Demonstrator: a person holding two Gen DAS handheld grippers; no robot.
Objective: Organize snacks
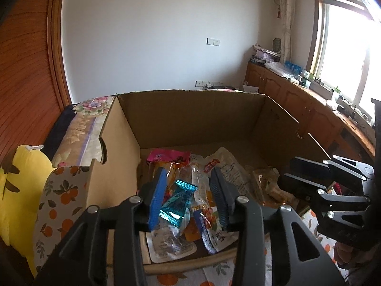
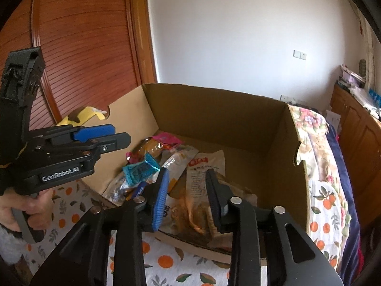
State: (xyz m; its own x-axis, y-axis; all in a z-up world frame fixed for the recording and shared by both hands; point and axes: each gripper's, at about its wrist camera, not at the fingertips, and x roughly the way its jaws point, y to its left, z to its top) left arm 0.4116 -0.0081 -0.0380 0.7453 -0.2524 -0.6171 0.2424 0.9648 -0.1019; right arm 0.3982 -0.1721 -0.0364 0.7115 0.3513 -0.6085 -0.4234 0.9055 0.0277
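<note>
An open cardboard box [image 1: 190, 121] [image 2: 214, 116] lies on its side and holds several snack packets. A teal foil packet [image 1: 177, 202] [image 2: 140, 169] lies on top near the front, with a pink packet [image 1: 166, 156] [image 2: 166, 139] behind it and a white printed pouch [image 1: 226, 164] [image 2: 204, 169] to the right. My left gripper [image 1: 188, 197] is open and empty, its fingers either side of the teal packet and above it. It also shows in the right wrist view [image 2: 112, 134]. My right gripper [image 2: 188, 195] is open and empty over a brownish clear packet [image 2: 190, 212]. It also shows in the left wrist view [image 1: 293, 169].
The box rests on an orange-print cloth [image 2: 166, 259]. A yellow plush toy [image 1: 21, 190] sits left of the box. A floral quilt [image 1: 88, 124] lies behind it. Wooden cabinets [image 1: 309, 109] with clutter run under the window at right. A wooden door [image 2: 83, 47] stands at left.
</note>
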